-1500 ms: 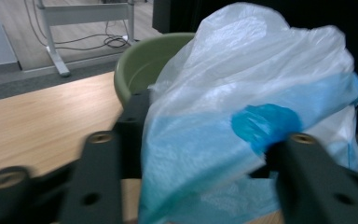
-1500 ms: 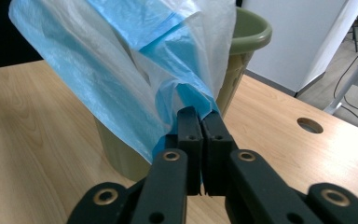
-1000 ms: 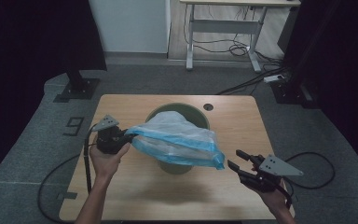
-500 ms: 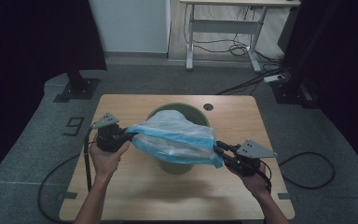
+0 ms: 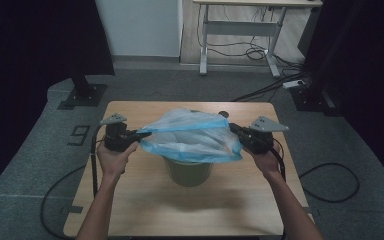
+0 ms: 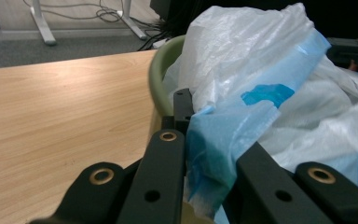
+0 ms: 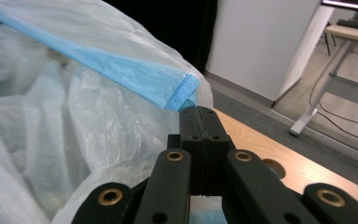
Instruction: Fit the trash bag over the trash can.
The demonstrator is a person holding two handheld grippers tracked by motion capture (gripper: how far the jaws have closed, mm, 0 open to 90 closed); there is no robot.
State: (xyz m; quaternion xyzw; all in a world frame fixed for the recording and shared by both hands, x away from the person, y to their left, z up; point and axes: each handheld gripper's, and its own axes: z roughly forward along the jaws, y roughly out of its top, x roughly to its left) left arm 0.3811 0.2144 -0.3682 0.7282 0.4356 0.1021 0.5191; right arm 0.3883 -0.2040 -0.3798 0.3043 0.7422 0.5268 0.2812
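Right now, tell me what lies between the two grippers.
In the high view, the blue-edged plastic bag stretches from the left gripper to the right gripper, above the green bin.

One bag (image 5: pixel 192 137), one bin (image 5: pixel 189 171) (two claws).

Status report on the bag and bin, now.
Left hand-held gripper shut on plastic bag. Right hand-held gripper just closed on its opposite edge. Bag stretched over green bin. Nothing obstructing.
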